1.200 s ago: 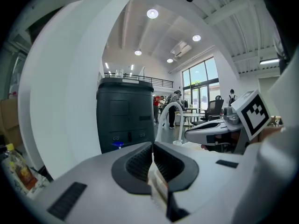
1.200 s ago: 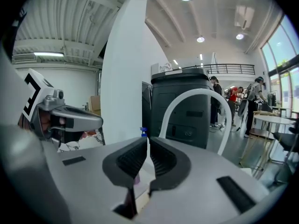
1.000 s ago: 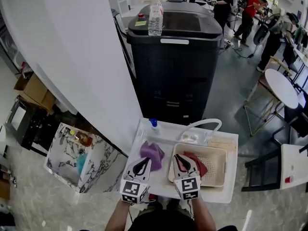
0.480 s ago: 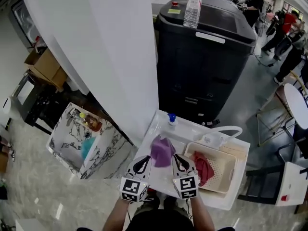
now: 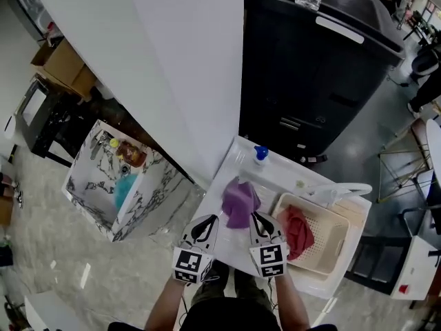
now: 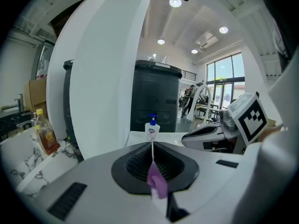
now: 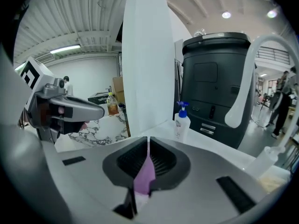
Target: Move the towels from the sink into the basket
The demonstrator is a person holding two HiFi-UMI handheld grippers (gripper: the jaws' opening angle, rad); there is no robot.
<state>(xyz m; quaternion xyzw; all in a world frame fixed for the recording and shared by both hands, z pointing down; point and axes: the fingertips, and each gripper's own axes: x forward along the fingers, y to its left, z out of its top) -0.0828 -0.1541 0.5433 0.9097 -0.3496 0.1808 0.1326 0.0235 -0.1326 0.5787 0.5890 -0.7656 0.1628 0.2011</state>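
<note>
Head view: crumpled purple towel (image 5: 240, 202) between left gripper (image 5: 209, 221) and right gripper (image 5: 255, 219); both jaws closed.

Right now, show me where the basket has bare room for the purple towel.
Free: right half of the basket, between the red towel and the right wall. Crowded: its left end, under that towel; beside it, left claw and right claw pinch the purple towel.

No legible text anywhere. The label on the pump bottle (image 6: 152, 130) at the far edge of the counter (image 5: 229, 168) is too small to read, and the cubes (image 5: 191, 266) on the left gripper (image 5: 210, 221) and right gripper (image 5: 255, 219) carry only black-and-white square markers, no lettering.
</note>
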